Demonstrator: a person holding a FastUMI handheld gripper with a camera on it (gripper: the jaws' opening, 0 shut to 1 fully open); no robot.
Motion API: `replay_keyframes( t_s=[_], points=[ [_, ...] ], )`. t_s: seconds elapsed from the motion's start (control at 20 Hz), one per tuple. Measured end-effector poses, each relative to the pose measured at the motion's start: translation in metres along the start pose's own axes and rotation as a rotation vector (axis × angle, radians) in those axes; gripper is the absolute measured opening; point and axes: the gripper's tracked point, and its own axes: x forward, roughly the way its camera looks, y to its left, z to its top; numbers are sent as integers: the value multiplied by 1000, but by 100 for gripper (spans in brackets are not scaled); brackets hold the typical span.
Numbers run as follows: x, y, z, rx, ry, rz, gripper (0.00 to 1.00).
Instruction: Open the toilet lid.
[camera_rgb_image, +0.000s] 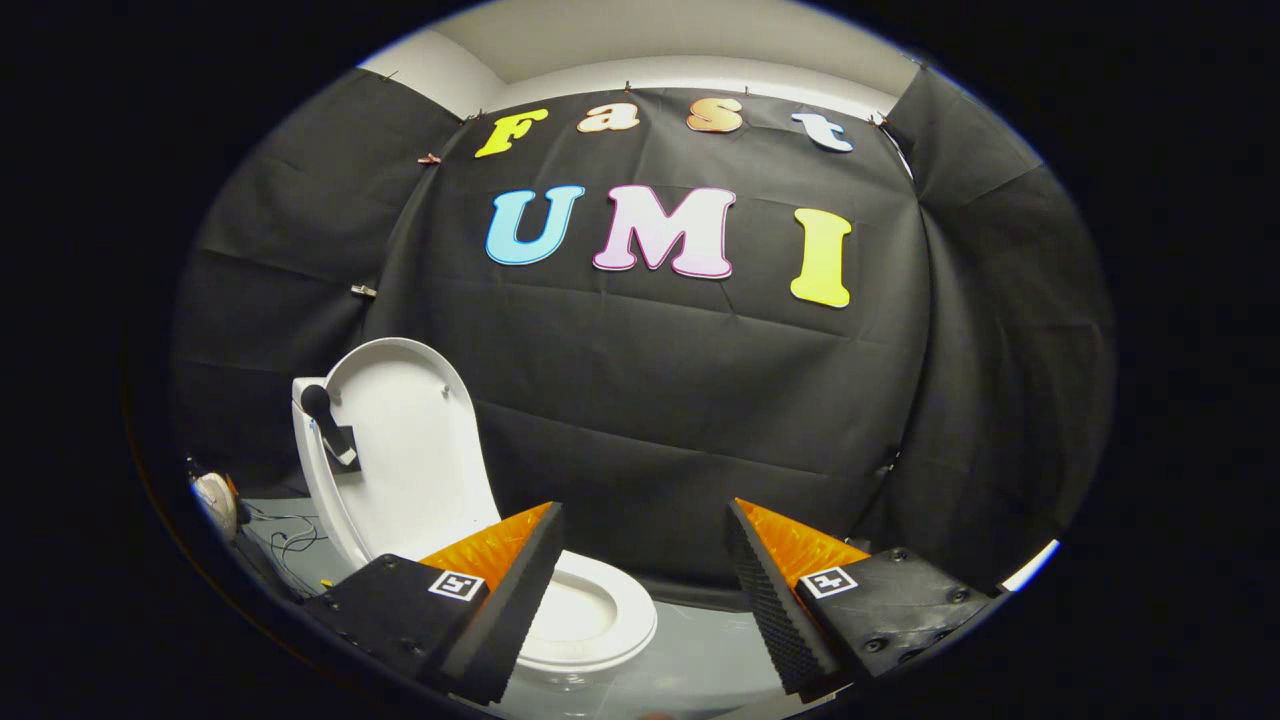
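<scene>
A white toilet stands low on the floor, just ahead of my left finger. Its lid (405, 450) is raised upright, leaning back against the tank, with its inner face toward me. The white seat (610, 620) lies down over the bowl, partly hidden behind my left finger (515, 590). A black handle (328, 425) with a round knob sticks out from the lid's left edge. My gripper (645, 575) is open, its two fingers wide apart, with nothing between them. It sits above and back from the bowl, touching nothing.
Black cloth walls close in the booth behind and to both sides of the toilet. Loose cables (285, 540) and a small rounded object (215, 500) lie on the grey floor (700, 660) left of the toilet.
</scene>
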Motion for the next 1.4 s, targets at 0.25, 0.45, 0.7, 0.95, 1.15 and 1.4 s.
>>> replay_keyframes(
  t_s=[0.25, 0.45, 0.7, 0.95, 1.15, 1.4],
  points=[
    [-1, 1, -1, 1, 3, 3, 99],
    [-2, 1, -1, 3, 3, 3, 99],
    [-1, 5, -2, -4, 6, 11, 99],
    [-2, 5, -3, -5, 6, 12, 99],
    [-3, 7, -4, -4, 8, 15, 99],
    [-1, 10, -7, -7, 18, 22, 99]
  ],
)
